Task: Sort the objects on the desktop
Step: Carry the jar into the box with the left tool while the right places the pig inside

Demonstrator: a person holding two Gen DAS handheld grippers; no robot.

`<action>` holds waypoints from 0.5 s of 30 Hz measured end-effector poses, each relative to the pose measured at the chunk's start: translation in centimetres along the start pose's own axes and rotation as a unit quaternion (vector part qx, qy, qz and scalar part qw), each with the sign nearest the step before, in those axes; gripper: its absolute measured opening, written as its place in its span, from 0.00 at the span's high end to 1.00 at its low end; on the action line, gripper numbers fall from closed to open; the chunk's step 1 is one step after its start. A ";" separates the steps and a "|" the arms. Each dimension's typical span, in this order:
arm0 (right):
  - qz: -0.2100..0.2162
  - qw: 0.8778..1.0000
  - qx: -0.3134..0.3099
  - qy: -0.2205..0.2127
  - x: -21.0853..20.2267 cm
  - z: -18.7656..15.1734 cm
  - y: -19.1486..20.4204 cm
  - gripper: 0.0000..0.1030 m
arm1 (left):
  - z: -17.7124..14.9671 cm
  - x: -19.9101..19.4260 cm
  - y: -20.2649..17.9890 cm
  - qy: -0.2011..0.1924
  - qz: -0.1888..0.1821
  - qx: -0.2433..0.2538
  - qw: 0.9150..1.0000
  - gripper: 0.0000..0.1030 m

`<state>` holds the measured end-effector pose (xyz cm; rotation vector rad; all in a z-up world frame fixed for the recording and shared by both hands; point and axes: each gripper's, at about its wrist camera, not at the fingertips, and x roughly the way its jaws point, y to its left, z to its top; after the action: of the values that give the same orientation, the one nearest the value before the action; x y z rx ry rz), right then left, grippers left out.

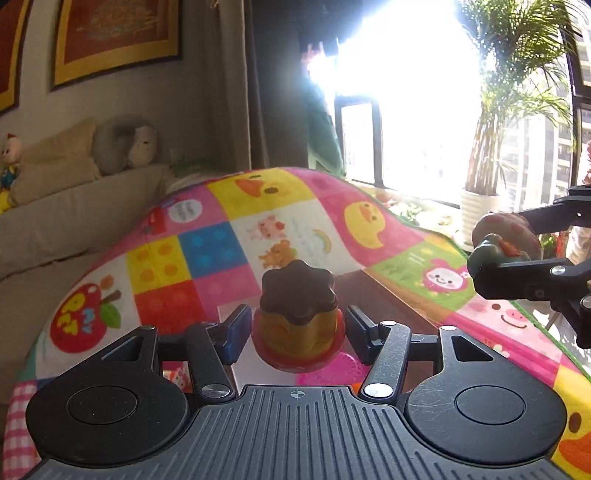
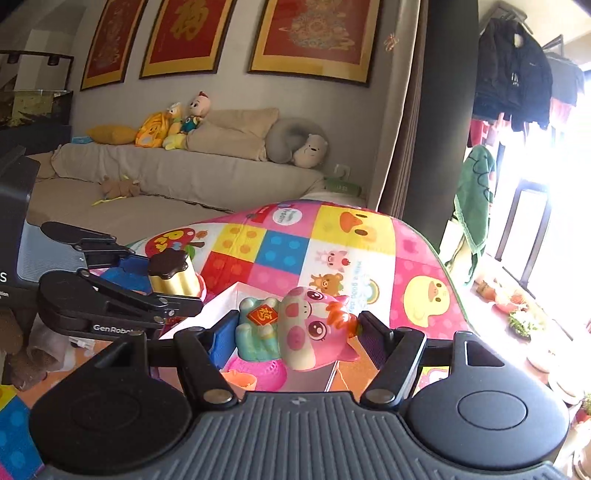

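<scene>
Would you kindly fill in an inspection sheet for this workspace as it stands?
Surface: patchwork cartoon mat.
Job's things: pudding toy between the left tool's fingers; pink pig figurine gripped by the right tool, tilted sideways.
Clutter: pink mesh basket below the pig, white box.
Grippers: both shut on toys.
Cables: nothing seen.
Surroundings: sofa, framed pictures, potted palm.

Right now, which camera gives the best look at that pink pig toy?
The right wrist view: the pink pig toy fills the centre, face showing, between the right gripper's fingers. The left wrist view catches it only at the right edge, backlit and dim.
</scene>
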<state>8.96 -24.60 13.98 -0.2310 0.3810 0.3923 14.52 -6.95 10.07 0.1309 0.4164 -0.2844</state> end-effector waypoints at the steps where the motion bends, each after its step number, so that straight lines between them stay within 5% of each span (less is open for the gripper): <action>1: 0.003 1.000 0.006 0.007 1.3 0.1 -0.3 0.33 | -0.2 1.3 0.4 0.008 -0.001 -0.013 1.000 0.40; 4: 0.006 1.000 0.013 0.028 5.3 0.5 -0.6 0.33 | -1.3 1.9 1.5 0.024 0.000 -0.032 0.999 0.29; 6: 0.001 0.999 0.013 0.039 7.7 0.8 -0.8 0.33 | -3.0 0.1 2.4 0.018 0.009 -0.036 0.999 0.08; 7: 0.002 0.999 0.020 0.047 8.9 0.8 -1.0 0.33 | -3.9 -0.8 2.6 0.018 0.018 -0.034 0.999 0.05; 15: 0.017 0.988 0.097 0.118 17.2 0.9 -1.8 0.30 | -10.5 -6.5 4.6 0.040 0.069 -0.015 0.997 0.00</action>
<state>24.72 -20.35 8.12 -0.0811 0.6531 0.3604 6.18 0.95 3.59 0.1406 0.4888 -0.1371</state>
